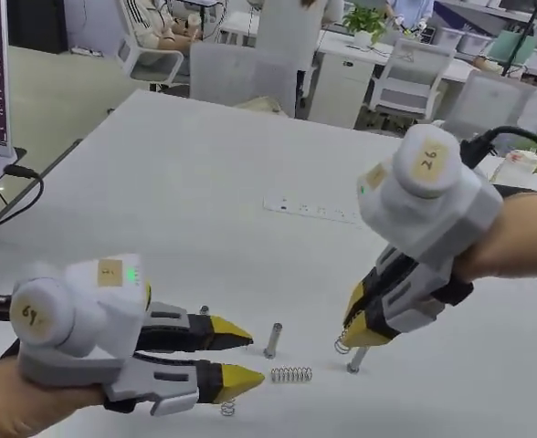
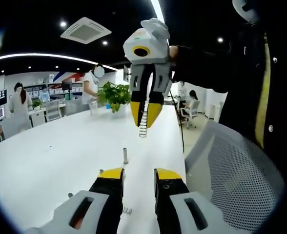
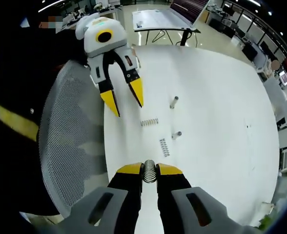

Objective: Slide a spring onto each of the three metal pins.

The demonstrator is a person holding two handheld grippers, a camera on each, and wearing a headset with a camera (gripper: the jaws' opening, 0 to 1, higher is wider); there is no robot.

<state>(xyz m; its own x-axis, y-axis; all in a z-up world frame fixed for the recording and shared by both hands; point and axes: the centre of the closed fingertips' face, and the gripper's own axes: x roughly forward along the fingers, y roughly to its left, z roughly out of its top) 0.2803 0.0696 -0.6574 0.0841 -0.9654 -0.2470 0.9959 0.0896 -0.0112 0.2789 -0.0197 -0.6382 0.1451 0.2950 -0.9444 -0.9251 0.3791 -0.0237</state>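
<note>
One spring sits pinched in my right gripper just beside a pin (left gripper spread, empty), so I centre its bore over the pin tip before lowering.

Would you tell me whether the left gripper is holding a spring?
No, the left gripper has its fingers spread apart with nothing between them in the right gripper view.

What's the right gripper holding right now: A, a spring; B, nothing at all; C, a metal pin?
A: the right gripper is shut on a spring, which sits pinched between its yellow tips.
</note>
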